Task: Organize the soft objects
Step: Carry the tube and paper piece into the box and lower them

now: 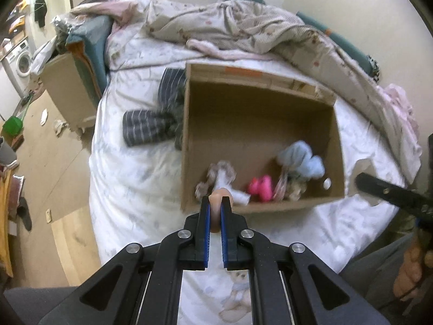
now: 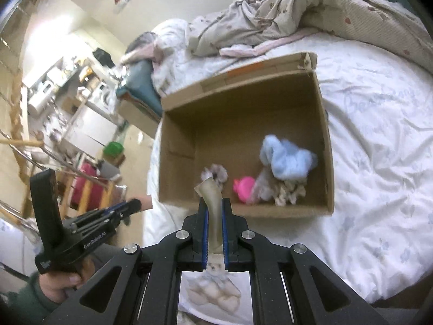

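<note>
On the white bedsheet (image 1: 130, 178) of a rumpled bed sits an open cardboard box (image 1: 189, 135), and both grippers hang above its near edge. Seen from the left wrist, the left gripper (image 1: 215, 203) has its blue-padded jaws pressed together on a small peach-coloured soft piece (image 1: 217, 199), whose rounded end pokes out just past the fingertips, over the box's near wall. Seen from the right wrist, the right gripper (image 2: 215, 205) is likewise clamped shut, pinching a pale grey-beige strip of soft material (image 2: 212, 197) that stands up between the pads and curls over at its tip. Inside the box, gathered along the near side, lie a grey-and-white scrunchie-like piece (image 1: 220, 176) at the left, a bright pink item (image 1: 261, 187) in the middle, and a light blue fluffy cloth (image 1: 303, 159) at the right, resting on a cream ruffled piece (image 2: 288, 193). The far half of the box floor is bare cardboard. Just left of the box, touching its outer wall, a dark striped garment (image 1: 151, 124) lies on the sheet. Beyond the box, a beige patterned duvet (image 1: 243, 24) is heaped across the far part of the bed. In the right wrist view a hand (image 2: 58, 284) at the lower left grips the handle of the other gripper, whose tip points toward the box's near left corner.
</note>
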